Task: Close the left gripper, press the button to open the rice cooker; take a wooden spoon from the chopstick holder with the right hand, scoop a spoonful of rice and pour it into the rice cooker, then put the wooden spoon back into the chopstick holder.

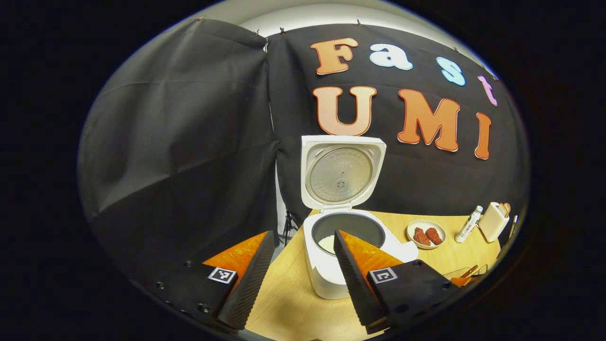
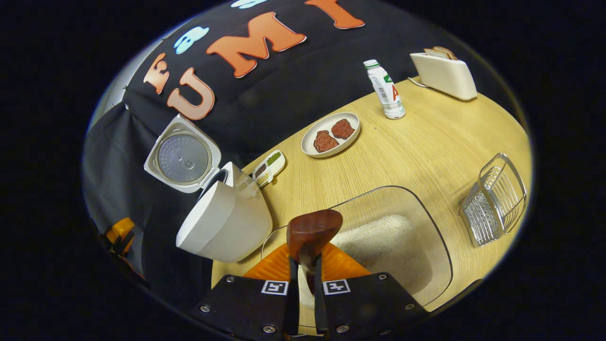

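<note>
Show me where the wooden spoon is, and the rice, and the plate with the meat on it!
wooden spoon [image 2: 314, 229]: right gripper view, on the back of its bowl.
rice [image 2: 378, 239]: right gripper view, on the white heap inside the clear container.
plate [image 2: 352, 118]: right gripper view, on its bare far rim.

The wooden table [image 2: 426, 142] carries the rice cooker [image 2: 227, 218], plate [image 2: 331, 134], bottle [image 2: 386, 90], chopstick holder [image 2: 445, 73], wire basket [image 2: 494, 201] and rice container [image 2: 416, 227].

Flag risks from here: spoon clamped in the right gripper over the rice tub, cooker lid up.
1. The wooden spoon is pinched low on its handle by the right gripper; it might twist under load.
2. Carrying rice from the clear tub to the rice cooker could spill grains on the table.
</note>
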Motion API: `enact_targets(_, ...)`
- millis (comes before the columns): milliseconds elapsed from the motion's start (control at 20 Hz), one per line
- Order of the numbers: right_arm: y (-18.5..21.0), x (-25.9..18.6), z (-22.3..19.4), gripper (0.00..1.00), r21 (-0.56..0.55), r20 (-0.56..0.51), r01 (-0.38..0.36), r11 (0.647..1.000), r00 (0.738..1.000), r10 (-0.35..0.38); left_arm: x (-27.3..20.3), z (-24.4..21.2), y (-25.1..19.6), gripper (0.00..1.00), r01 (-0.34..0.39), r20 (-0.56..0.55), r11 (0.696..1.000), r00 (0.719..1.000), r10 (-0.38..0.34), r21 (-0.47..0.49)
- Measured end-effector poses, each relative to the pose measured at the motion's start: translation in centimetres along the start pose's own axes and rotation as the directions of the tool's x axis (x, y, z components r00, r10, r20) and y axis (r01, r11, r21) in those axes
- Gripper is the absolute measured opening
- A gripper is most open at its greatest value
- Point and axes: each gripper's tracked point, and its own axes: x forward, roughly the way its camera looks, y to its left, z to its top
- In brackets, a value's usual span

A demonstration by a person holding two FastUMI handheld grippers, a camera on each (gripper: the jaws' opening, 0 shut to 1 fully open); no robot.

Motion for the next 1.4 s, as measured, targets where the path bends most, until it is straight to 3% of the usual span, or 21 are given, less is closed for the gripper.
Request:
enact_targets(250,-0.9,0.2,-0.2,0.12,0.154,-0.015,-0.046,0.987,0.999,0.049,-0.1,0.3,-0.5,0.87,-0.005,0.000,1.000,1.000,0.005,0.012)
enact_targets(550,-2.4,-0.2,-0.9,0.12,0.338,-0.042,-0.092,0.937,0.993,0.112,-0.5,0.3,-2.1,0.88,-0.001,-0.004,1.000,1.000,0.001,0.027)
enact_targets(950,-2.9,-1.7,1.9,0.12,0.442,0.013,-0.195,0.876,0.977,0.211,-0.9,0.9,-4.3,0.87,0.005,0.002,0.999,1.000,-0.005,0.039)
enact_targets(1400,-2.4,-3.7,6.2,0.12,0.594,0.071,-0.278,0.755,0.953,0.295,-1.5,1.4,-6.0,0.87,0.010,0.016,1.000,1.000,-0.010,0.020)
